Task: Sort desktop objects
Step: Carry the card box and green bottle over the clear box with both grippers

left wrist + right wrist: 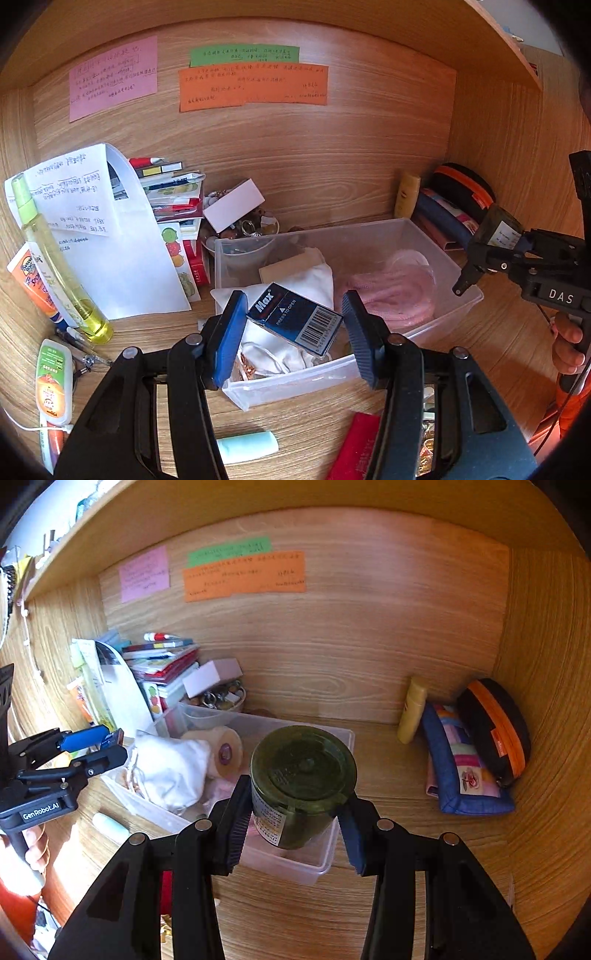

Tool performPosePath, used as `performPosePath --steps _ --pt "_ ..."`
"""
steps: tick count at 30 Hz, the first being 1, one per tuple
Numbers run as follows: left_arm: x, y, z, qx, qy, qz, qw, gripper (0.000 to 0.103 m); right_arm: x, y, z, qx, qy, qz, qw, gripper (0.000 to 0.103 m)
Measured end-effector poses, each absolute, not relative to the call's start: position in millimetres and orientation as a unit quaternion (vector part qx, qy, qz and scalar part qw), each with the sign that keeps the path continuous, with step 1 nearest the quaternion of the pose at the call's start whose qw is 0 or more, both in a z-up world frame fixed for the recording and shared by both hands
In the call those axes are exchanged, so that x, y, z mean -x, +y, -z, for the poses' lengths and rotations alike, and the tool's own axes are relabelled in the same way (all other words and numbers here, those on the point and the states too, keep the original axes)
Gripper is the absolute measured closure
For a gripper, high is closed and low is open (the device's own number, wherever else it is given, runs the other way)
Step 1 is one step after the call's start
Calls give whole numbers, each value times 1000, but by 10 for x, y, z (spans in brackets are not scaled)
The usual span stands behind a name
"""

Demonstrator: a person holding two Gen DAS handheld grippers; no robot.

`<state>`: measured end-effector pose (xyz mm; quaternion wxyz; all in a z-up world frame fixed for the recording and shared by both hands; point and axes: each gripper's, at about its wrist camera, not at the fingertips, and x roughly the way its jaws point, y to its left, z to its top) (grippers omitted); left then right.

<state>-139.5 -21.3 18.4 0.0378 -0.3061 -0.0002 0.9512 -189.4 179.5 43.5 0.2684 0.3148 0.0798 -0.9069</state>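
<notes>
My left gripper [293, 319] is shut on a dark blue "Max" staple box [295, 317], held tilted above the near end of a clear plastic bin [458, 295]. Inside the bin lie a white cloth pouch [295, 284] and a pink fabric item [391, 291]. My right gripper [293, 814] is shut on a dark green jar [301, 775] with a label, held over the bin [317, 867]. In the left wrist view the right gripper [480, 254] hangs with the jar [498, 225] at the bin's far right. The left gripper [98, 747] shows at the left of the right wrist view.
A stack of books and papers [162, 206] and a dish of trinkets [251, 225] stand at the back left. Tubes and a yellow bottle [59, 258] lie at the left. A yellow bottle [412, 709], pouches [461, 764] and a black-orange case [495, 727] sit at the back right. A red item [354, 446] lies near.
</notes>
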Motion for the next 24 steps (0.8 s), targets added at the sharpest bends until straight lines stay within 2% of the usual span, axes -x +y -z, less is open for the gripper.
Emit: performPosePath --steps 24 --pt "1709 -136 213 370 -15 -927 63 50 2055 1595 -50 -357 139 884 268 62"
